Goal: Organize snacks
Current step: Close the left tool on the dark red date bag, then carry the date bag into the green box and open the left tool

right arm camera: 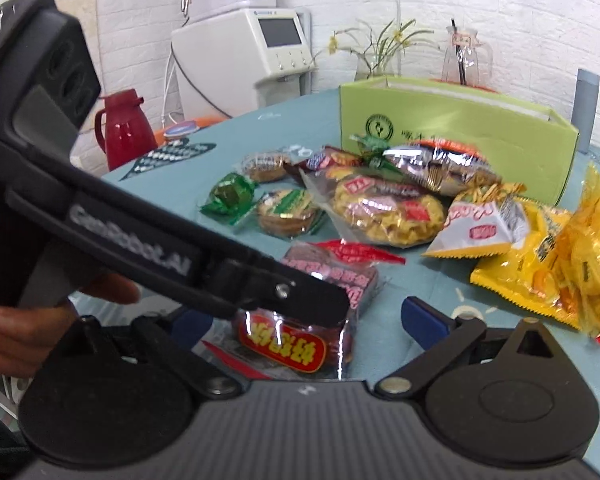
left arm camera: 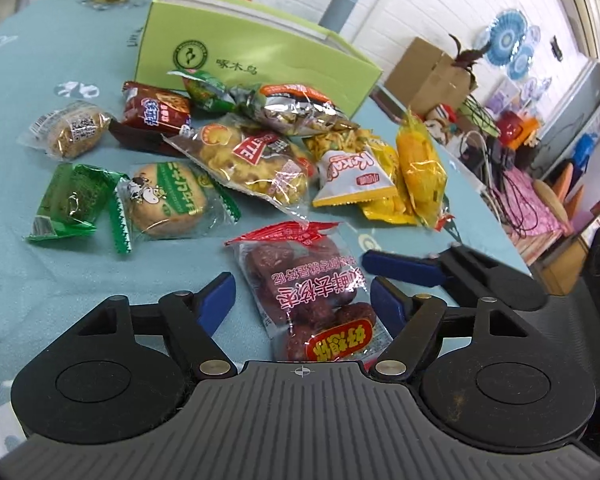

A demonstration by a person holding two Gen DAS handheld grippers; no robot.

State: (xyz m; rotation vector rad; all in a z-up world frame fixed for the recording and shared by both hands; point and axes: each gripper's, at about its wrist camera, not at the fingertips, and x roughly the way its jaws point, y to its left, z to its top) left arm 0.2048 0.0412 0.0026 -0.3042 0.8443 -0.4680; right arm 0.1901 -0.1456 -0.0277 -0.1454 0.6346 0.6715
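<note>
The left gripper (left arm camera: 302, 300) stands wide open, its blue pads flanking the red-date packet (left arm camera: 308, 296) lying near on the teal tablecloth (left arm camera: 12, 152). Lower squarely, close on the packet's middle, not its crinkly edge. To the right, the right gripper (right arm camera: 308, 320) also gapes; the green box (left arm camera: 256, 60) waits far behind.

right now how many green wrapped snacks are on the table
3. A dark green packet at the far left, a cow-print cake in green-edged wrap beside it, and a green bag against the green box. More may be hidden under the pile.
</note>
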